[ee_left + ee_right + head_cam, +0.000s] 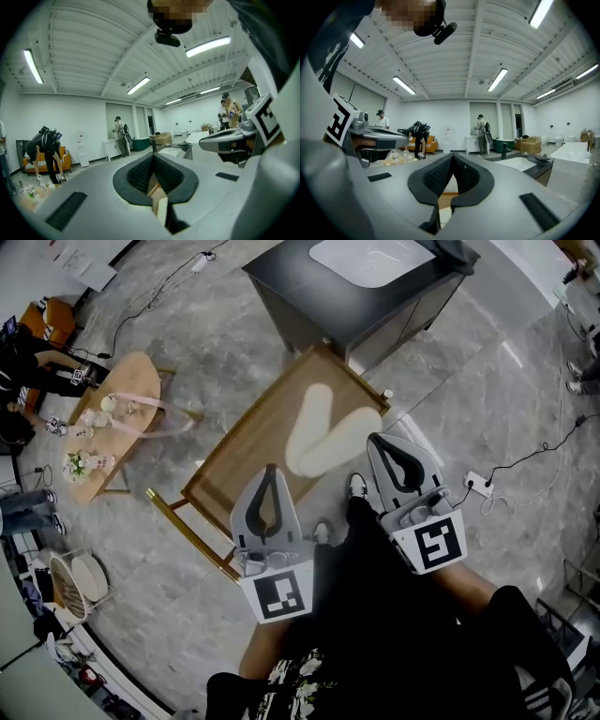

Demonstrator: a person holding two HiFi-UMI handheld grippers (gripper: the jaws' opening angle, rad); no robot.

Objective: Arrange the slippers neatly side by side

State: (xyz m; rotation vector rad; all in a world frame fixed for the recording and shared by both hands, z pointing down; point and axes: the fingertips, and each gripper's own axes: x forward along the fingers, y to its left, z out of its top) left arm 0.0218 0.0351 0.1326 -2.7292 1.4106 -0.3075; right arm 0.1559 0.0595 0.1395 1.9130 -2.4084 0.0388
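Two cream slippers lie on a low wooden platform with their heels together and their toes spread in a V. The left slipper points away and the right slipper angles off to the right. Both grippers are held close to the person's body, above the platform's near edge. My left gripper is shut and empty, short of the slippers' heels. My right gripper is shut and empty too, with its tip beside the right slipper. In the left gripper view and the right gripper view the pads meet, tilted up toward the room.
A dark cabinet with a white top stands beyond the platform. At the left is an oval wooden side table with small items on it. A power strip and cables lie on the floor at the right. Several people stand in the distance.
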